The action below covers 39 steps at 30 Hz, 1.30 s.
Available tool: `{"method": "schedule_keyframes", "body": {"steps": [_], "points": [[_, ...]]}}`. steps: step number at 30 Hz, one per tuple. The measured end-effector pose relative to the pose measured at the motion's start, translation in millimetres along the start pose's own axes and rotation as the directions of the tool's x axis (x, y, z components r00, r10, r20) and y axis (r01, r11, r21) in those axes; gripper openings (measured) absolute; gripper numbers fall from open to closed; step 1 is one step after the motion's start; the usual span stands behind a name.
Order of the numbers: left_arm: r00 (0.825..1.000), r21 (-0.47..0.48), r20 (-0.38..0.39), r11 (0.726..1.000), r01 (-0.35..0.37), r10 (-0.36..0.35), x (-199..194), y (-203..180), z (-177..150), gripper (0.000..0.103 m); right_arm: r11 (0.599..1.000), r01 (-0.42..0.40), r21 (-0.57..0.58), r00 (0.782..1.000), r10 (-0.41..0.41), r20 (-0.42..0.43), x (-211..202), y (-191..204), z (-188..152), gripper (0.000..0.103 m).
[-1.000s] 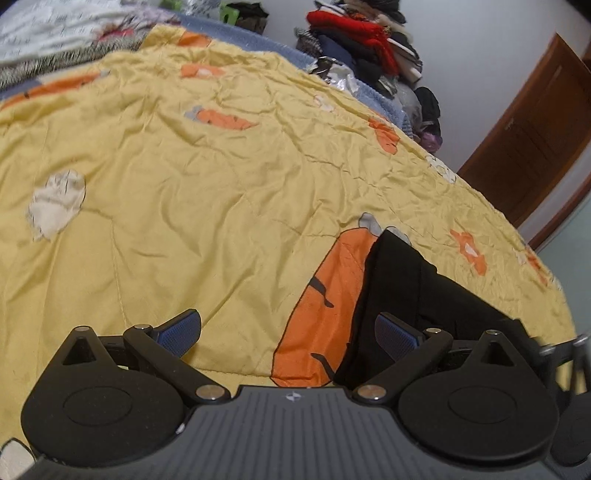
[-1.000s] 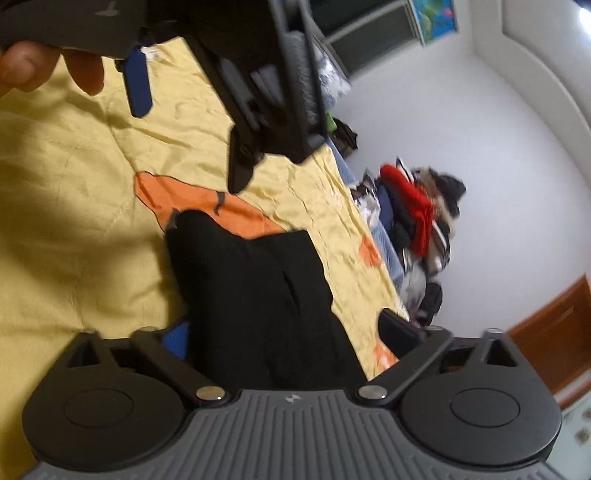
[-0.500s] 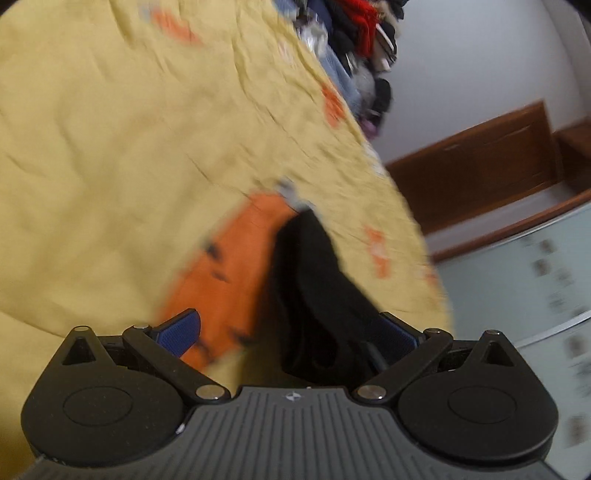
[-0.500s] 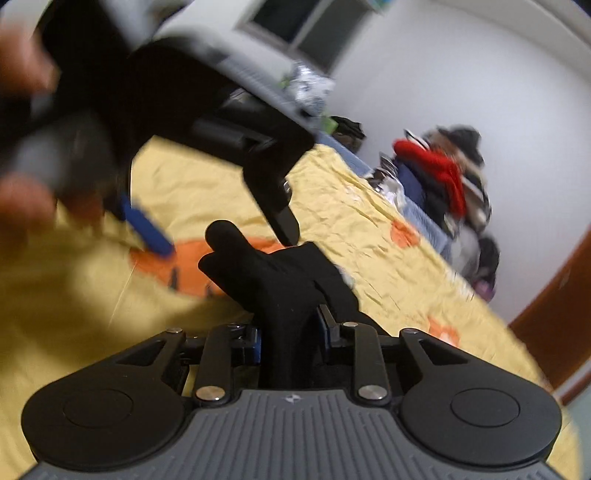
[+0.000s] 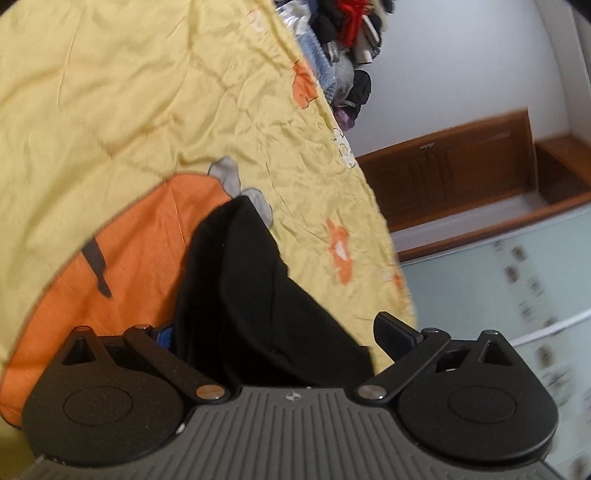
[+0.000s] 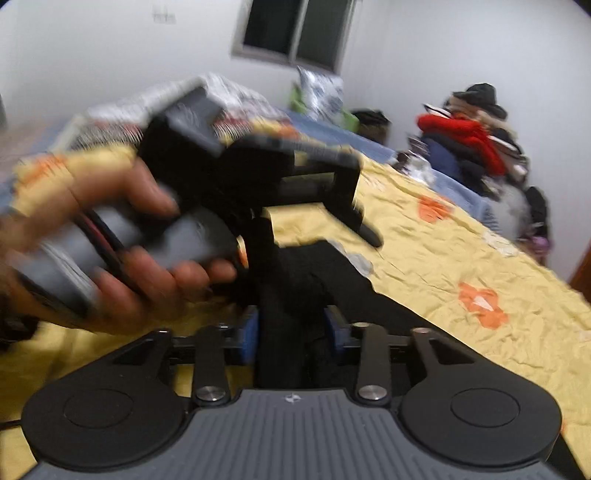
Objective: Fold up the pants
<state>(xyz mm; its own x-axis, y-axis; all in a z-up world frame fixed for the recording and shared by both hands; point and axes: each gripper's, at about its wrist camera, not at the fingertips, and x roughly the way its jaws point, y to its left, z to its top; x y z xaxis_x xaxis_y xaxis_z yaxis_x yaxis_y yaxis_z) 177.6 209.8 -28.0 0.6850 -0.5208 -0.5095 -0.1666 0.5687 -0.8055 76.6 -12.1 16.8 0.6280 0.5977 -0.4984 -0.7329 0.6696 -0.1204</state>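
Here the right gripper (image 6: 291, 328) is seen with its jaws opening, a bunched fold of the black pants (image 6: 295, 295) between the blue pads, which lie against the cloth on both sides. The left gripper (image 5: 280, 332) is spread wide over the same pants (image 5: 243, 288), unclenched. The pants are laid on a yellow bedspread (image 5: 110, 110) with orange patches.

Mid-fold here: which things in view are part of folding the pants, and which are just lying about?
In the job:
- black fabric pants
- left gripper, open around them
- right gripper, jaws opening, pants between
- yellow quilted bedspread beneath

Lying about:
- heap of clothes with red garment
- brown wooden door
- dark window
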Motion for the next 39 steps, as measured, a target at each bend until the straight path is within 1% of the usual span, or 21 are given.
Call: {"method": "schedule_keyframes", "body": {"steps": [1,2,3,4,5,7,8,9,10,13,17,21,25,28,29,31,34,37,39], "points": [[1.000,0.027,-0.002,1.000,-0.009,0.009,2,-3,-1,0.093,0.998,-0.020,0.055,0.999,0.019,0.030,-10,-12,1,0.069],[1.000,0.049,0.000,0.999,-0.019,0.019,1,-4,-2,0.092,0.992,-0.019,0.122,0.999,0.013,0.049,-17,-26,3,0.078],[0.999,0.078,0.011,0.996,-0.047,0.046,1,-7,-4,0.086,0.984,0.010,0.178,0.999,-0.020,0.050,-18,-38,3,0.078],[0.997,0.115,0.025,0.990,-0.081,0.079,0,-11,-6,0.079,0.976,0.055,0.209,0.997,-0.064,0.035,-16,-46,4,0.078],[0.993,0.154,0.037,0.981,-0.115,0.111,0,-15,-9,0.076,0.969,0.116,0.217,0.993,-0.118,-0.004,-10,-51,3,0.078],[0.982,0.225,0.064,0.957,-0.186,0.176,0,-23,-15,0.065,0.959,0.213,0.187,0.976,-0.199,-0.091,12,-54,-2,0.078],[0.976,0.257,0.078,0.942,-0.217,0.203,-1,-26,-18,0.063,0.957,0.230,0.178,0.970,-0.212,-0.115,20,-53,-4,0.078],[0.969,0.286,0.092,0.926,-0.245,0.228,-3,-27,-21,0.059,0.956,0.237,0.175,0.967,-0.215,-0.134,27,-51,-7,0.078],[0.961,0.316,0.110,0.908,-0.275,0.253,-3,-31,-24,0.057,0.955,0.237,0.179,0.966,-0.212,-0.148,33,-48,-10,0.078],[0.948,0.368,0.136,0.874,-0.318,0.288,-2,-36,-30,0.056,0.956,0.229,0.181,0.966,-0.201,-0.161,42,-37,-16,0.078],[0.935,0.424,0.169,0.833,-0.355,0.313,-3,-42,-38,0.056,0.951,0.239,0.195,0.965,-0.209,-0.162,45,-38,-20,0.078],[0.924,0.451,0.187,0.806,-0.383,0.334,0,-46,-42,0.056,0.940,0.248,0.233,0.963,-0.214,-0.162,44,-53,-23,0.079],[0.913,0.476,0.205,0.780,-0.407,0.352,2,-50,-45,0.057,0.933,0.227,0.280,0.969,-0.188,-0.159,43,-59,-26,0.079],[0.907,0.493,0.218,0.761,-0.421,0.361,4,-52,-48,0.058,0.935,0.229,0.270,0.968,-0.191,-0.161,43,-57,-26,0.079],[0.904,0.500,0.223,0.754,-0.427,0.364,5,-53,-49,0.058,0.935,0.231,0.269,0.968,-0.192,-0.162,44,-57,-26,0.081],[0.897,0.518,0.238,0.732,-0.441,0.372,6,-54,-52,0.060,0.933,0.235,0.273,0.967,-0.196,-0.164,44,-57,-28,0.086],[0.886,0.540,0.257,0.704,-0.462,0.385,8,-57,-56,0.061,0.931,0.235,0.280,0.967,-0.195,-0.164,43,-58,-30,0.087],[0.879,0.551,0.270,0.686,-0.476,0.393,11,-59,-59,0.063,0.929,0.234,0.288,0.967,-0.192,-0.164,43,-59,-31,0.087],[0.875,0.554,0.276,0.678,-0.483,0.397,12,-59,-60,0.063,0.928,0.234,0.290,0.968,-0.193,-0.161,40,-58,-31,0.087]]}}
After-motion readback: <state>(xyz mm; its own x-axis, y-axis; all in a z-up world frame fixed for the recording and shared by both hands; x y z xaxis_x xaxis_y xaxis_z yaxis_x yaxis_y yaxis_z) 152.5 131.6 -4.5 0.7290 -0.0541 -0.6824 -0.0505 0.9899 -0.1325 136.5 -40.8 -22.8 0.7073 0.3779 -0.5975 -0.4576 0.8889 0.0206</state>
